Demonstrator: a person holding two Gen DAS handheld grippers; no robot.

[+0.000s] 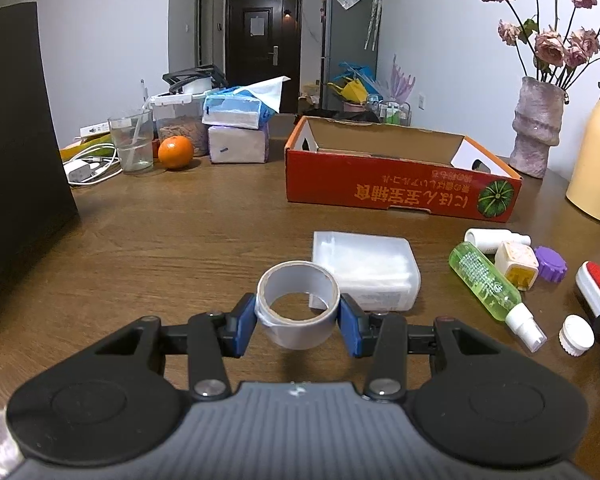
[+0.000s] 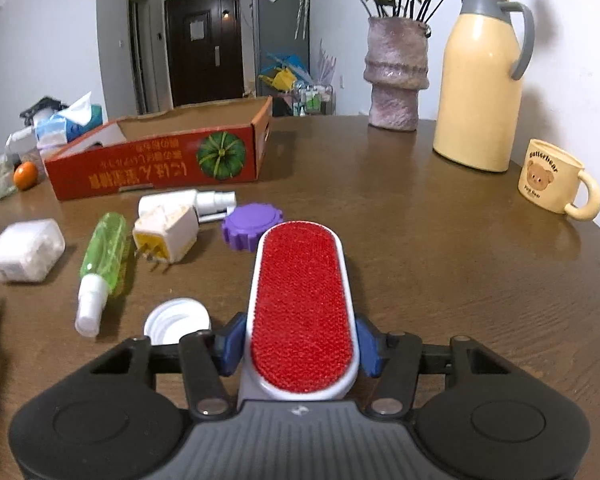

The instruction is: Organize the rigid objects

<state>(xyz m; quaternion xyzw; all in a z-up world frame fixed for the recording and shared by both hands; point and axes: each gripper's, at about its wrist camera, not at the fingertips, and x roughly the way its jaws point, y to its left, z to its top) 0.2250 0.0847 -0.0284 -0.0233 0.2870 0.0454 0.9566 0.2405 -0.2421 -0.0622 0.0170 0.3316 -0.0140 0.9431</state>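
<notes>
My left gripper point(image 1: 298, 314) is shut on a roll of grey tape point(image 1: 296, 334), held just above the wooden table point(image 1: 180, 240). In the right wrist view, my right gripper point(image 2: 300, 344) has its blue pads against both sides of a red-faced white lint brush point(image 2: 302, 292) lying on the table. Ahead lie a green spray bottle point(image 2: 104, 252), a white plug adapter point(image 2: 166, 236), a purple cap point(image 2: 250, 226), a white cap point(image 2: 178, 320), a small white spray bottle point(image 2: 180, 202) and a frosted plastic case point(image 1: 366, 272). An open red cardboard box point(image 1: 396, 188) stands behind them.
A cream thermos point(image 2: 480, 92), a bear mug point(image 2: 552, 180) and a vase of dried roses point(image 2: 396, 72) stand at the right. An orange point(image 1: 175, 152), a glass point(image 1: 132, 144), tissue packs point(image 1: 238, 136) and cables sit at the back left. A black block point(image 1: 16, 152) fills the left edge.
</notes>
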